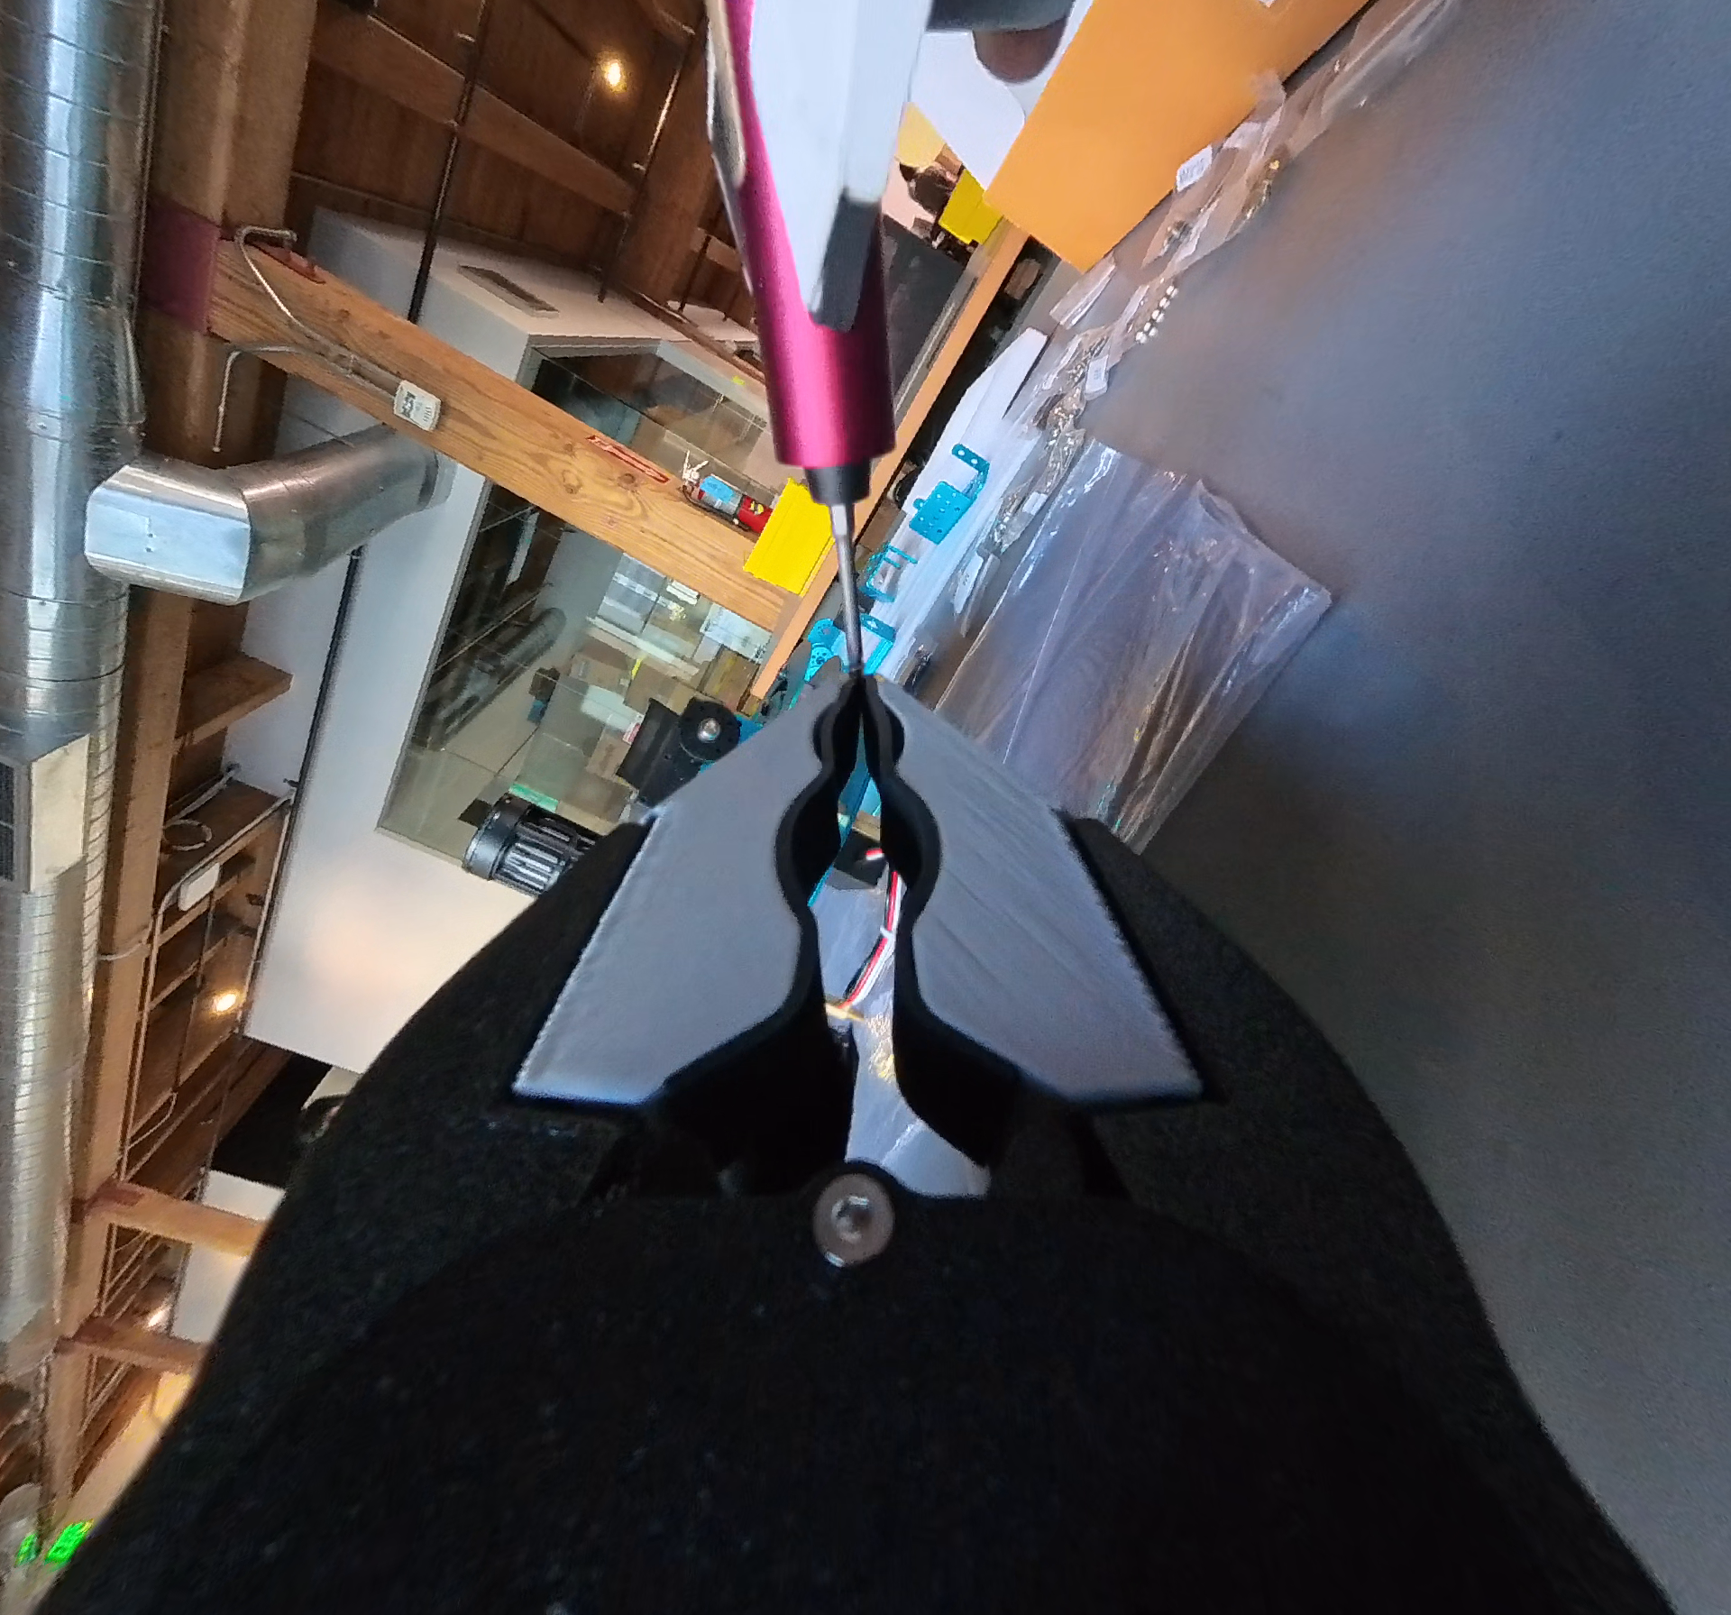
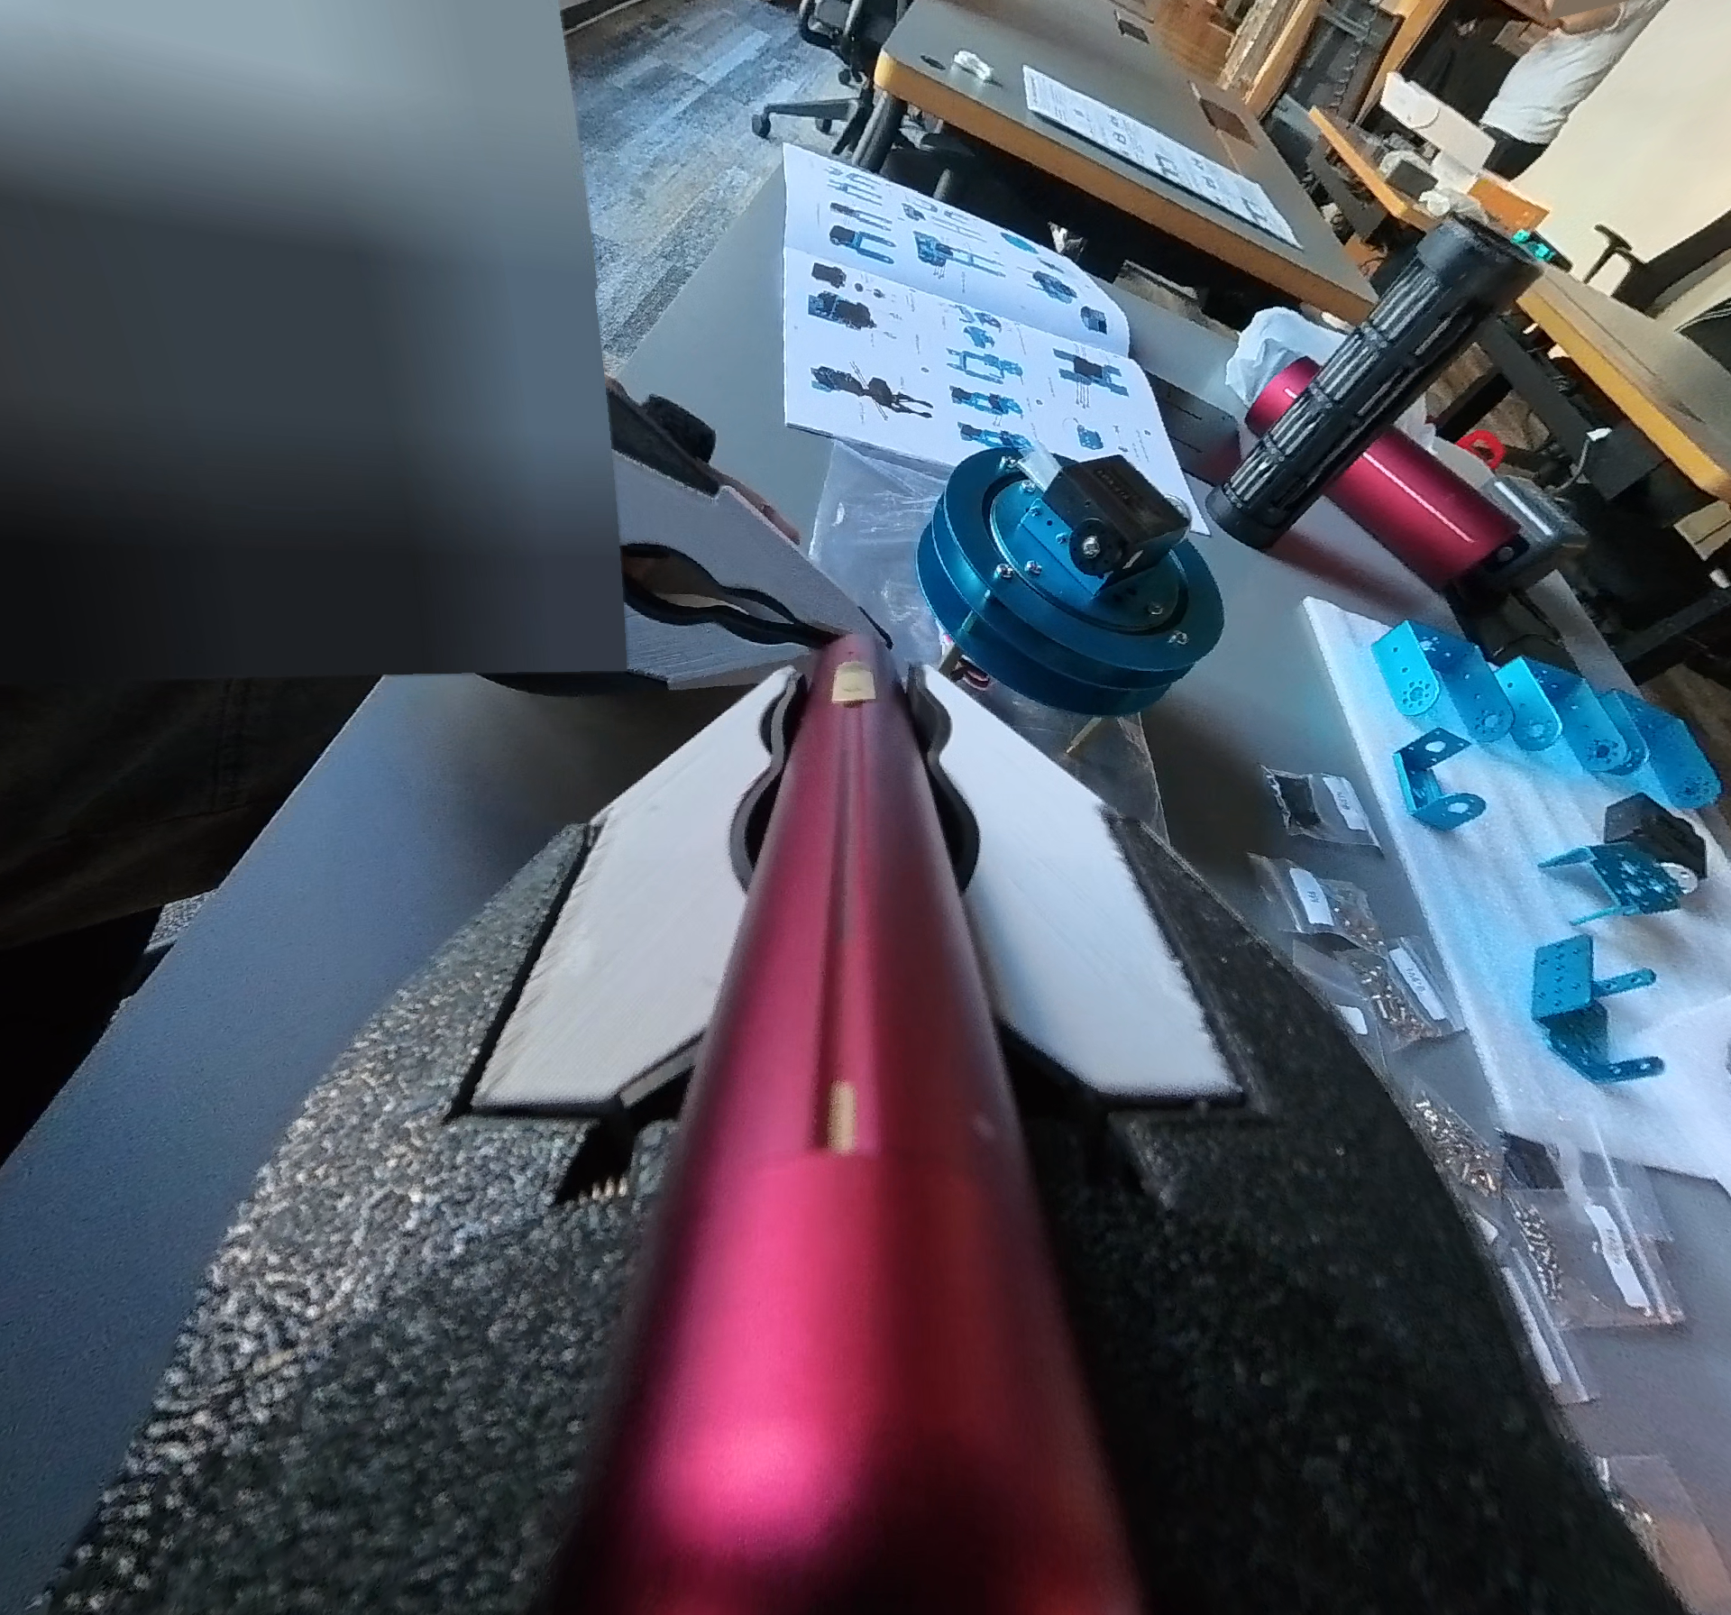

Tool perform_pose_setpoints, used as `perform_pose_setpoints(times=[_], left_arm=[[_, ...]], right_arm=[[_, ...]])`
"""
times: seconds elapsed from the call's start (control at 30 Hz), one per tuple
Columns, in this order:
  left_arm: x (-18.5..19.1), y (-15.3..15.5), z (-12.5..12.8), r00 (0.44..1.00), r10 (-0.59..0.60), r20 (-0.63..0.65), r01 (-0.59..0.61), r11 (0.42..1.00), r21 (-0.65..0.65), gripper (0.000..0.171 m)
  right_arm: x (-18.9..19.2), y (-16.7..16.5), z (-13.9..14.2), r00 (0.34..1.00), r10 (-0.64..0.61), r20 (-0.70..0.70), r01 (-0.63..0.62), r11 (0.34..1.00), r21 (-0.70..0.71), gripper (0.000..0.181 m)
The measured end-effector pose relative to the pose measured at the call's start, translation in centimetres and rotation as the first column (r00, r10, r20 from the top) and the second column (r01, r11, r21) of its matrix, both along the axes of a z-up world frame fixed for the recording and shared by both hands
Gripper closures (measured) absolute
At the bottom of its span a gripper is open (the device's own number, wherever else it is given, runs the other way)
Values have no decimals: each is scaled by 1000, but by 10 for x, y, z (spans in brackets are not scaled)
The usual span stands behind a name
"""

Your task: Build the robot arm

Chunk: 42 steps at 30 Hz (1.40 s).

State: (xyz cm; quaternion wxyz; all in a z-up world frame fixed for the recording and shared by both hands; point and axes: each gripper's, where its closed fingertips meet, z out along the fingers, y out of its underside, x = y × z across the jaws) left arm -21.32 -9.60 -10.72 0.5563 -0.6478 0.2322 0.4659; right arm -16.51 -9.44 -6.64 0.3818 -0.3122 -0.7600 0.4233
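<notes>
Between right claw (image 2: 848,689) jaws: magenta screwdriver (image 2: 843,1055); left claw (image 1: 857,694) pinched together.

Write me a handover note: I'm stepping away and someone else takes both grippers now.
Left gripper: shut, tips together; whether they pinch anything is too small to tell.
Right gripper: shut on the magenta screwdriver; its bit meets the left tips.
On the table: blue round base with black servo, open manual behind it, blue brackets on white foam.

A grey table (image 2: 1246,605) carries an open manual (image 2: 946,333), blue turntable base (image 2: 1068,605), foam sheet (image 2: 1461,821) and bagged screws (image 2: 1405,989)
</notes>
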Motion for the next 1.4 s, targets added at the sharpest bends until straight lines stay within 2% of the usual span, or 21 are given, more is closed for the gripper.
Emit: perform_pose_setpoints(times=[0.37,0.57,0.77,1.13,1.33,1.4], left_arm=[[-4,0,-2,1000,26,-10,-26,1000,-15,171],[-4,0,0,1000,28,-10,-28,1000,4,171],[-5,-1,5,1000,23,20,-24,999,30,159],[-7,-1,6,999,38,22,-39,999,37,159],[-30,-9,18,988,76,134,-88,992,90,150],[-44,-15,24,971,60,230,-87,990,110,147]], right_arm=[[-3,-1,-4,999,-27,-39,28,999,42,160],[-2,0,-2,999,-19,-26,19,1000,5,159],[-1,-2,-1,999,-12,-35,13,1000,19,159],[-1,-2,3,996,-14,-83,17,999,35,160],[-8,3,6,968,-37,-248,62,994,92,160],[-16,10,3,943,-50,-329,111,980,167,160]])
